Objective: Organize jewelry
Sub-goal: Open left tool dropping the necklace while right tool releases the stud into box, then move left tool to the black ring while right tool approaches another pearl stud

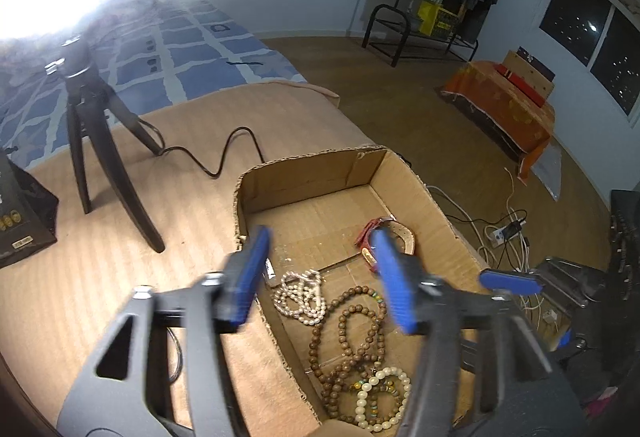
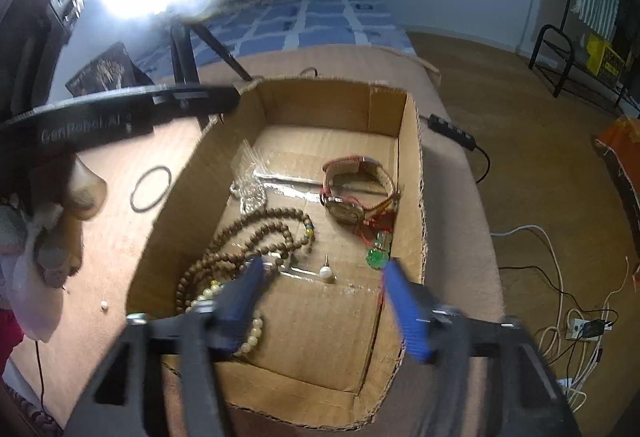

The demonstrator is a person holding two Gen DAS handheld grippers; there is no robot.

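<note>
Both the left gripper (image 1: 320, 269) and right gripper (image 2: 322, 291) hover wide apart, holding nothing, above the cardboard box (image 2: 412, 157) of beads (image 2: 256, 233).

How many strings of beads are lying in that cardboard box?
3: a small pearl string near the left wall, a long brown wooden strand mid-box, and a cream bracelet on its near end. The tongs may hide more.

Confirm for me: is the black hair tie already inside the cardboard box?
No: in the right wrist view the black hair tie lies on the tan surface, outside the left wall of the cardboard box.
</note>
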